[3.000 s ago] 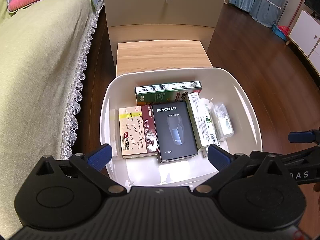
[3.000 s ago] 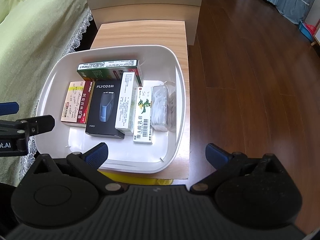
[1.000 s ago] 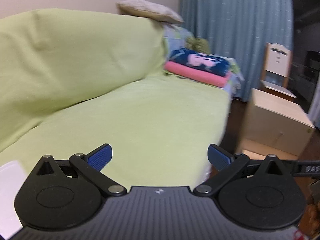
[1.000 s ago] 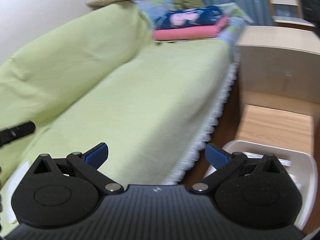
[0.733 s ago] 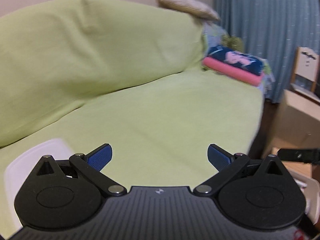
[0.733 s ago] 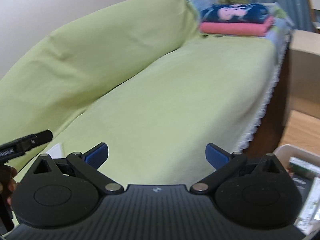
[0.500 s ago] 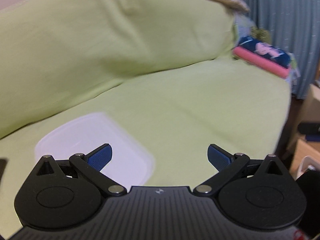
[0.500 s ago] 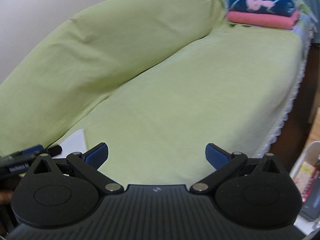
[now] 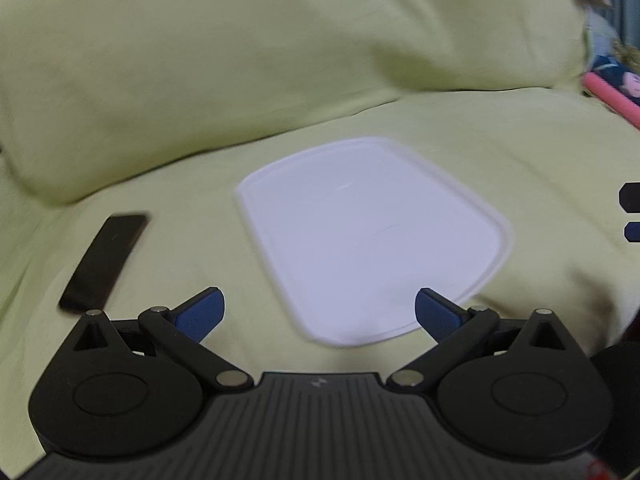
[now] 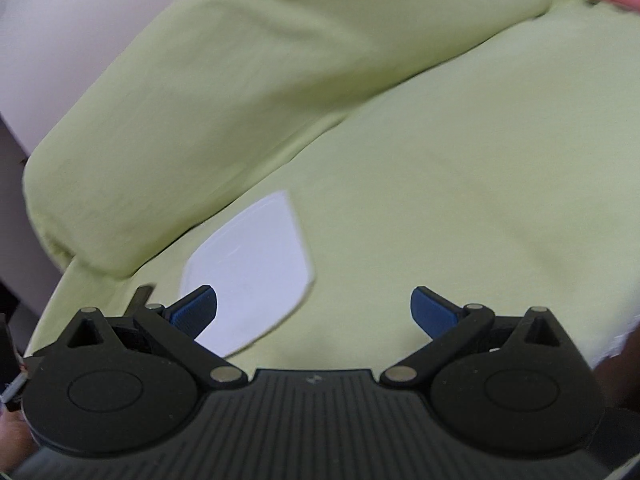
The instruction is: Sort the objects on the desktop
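A flat white lid (image 9: 372,236) lies on the green sofa seat (image 9: 540,152), straight ahead in the left wrist view. My left gripper (image 9: 320,312) hangs open just short of the lid's near edge, nothing between its fingers. In the right wrist view the same white lid (image 10: 252,264) shows lower left, partly behind the left fingertip (image 10: 194,310). My right gripper (image 10: 314,308) is open and empty above the sofa seat (image 10: 460,200). The white bin with the boxes is out of view.
A black slim phone-like slab (image 9: 106,260) lies on the seat left of the lid. The sofa backrest (image 9: 240,60) rises behind. Folded pink and blue cloth (image 9: 612,92) sits far right. The other gripper's tip (image 9: 632,216) pokes in at the right edge.
Both views have swung away from the bin on the side table to the sofa. The white lid has come from the lower left into the middle of the left wrist view.
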The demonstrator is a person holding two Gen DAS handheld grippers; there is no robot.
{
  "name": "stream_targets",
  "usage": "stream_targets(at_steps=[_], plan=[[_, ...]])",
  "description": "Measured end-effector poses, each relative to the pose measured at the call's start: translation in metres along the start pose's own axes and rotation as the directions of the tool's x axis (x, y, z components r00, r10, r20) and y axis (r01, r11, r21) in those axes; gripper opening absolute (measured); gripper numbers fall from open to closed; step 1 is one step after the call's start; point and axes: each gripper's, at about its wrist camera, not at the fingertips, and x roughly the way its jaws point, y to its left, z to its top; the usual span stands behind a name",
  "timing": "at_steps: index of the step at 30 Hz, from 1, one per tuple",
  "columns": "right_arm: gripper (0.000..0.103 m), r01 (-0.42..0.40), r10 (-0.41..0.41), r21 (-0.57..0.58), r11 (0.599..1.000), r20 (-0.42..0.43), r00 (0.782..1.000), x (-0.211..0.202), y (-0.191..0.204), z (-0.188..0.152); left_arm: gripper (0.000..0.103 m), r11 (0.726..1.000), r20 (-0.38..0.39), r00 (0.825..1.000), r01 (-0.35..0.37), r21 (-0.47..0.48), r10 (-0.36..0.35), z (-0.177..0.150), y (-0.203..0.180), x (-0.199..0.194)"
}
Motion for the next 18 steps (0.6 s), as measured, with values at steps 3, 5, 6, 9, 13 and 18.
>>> stream_targets(at_steps=[3, 5, 6, 9, 13, 18], plan=[[0.101, -0.035, 0.035, -0.002, 0.999, -0.055, 0.998, 0.027, 0.017, -0.004, 0.102, 1.0, -0.021, 1.0, -0.001, -0.026, 0.0, -0.012, 0.02, 0.002], [0.101, -0.041, 0.041, -0.003, 0.999, -0.085, 0.996, 0.043, 0.025, -0.005, 0.102, 1.0, -0.037, 0.999, 0.003, -0.022, -0.004, -0.019, 0.026, 0.003], [0.101, -0.043, 0.043, -0.004, 0.999, -0.097, 0.994, 0.05, 0.028, -0.006, 0.102, 1.0, -0.046, 0.999, 0.006, -0.018, -0.007, -0.024, 0.029, 0.004], [0.101, -0.045, 0.044, -0.001, 0.999, -0.125, 0.991, 0.069, 0.03, -0.003, 0.102, 1.0, -0.077, 0.997, 0.025, 0.004, -0.024, -0.035, 0.032, 0.006], [0.101, -0.059, 0.062, 0.022, 0.998, -0.178, 0.982, 0.084, 0.028, -0.004, 0.102, 0.999, -0.089, 0.995, 0.042, 0.022, -0.04, -0.036, 0.025, 0.017], [0.087, -0.079, 0.104, 0.114, 0.99, -0.226, 0.969, 0.103, 0.02, -0.008, 0.102, 0.998, -0.066, 0.997, 0.05, 0.038, -0.048, -0.028, 0.022, 0.025]])
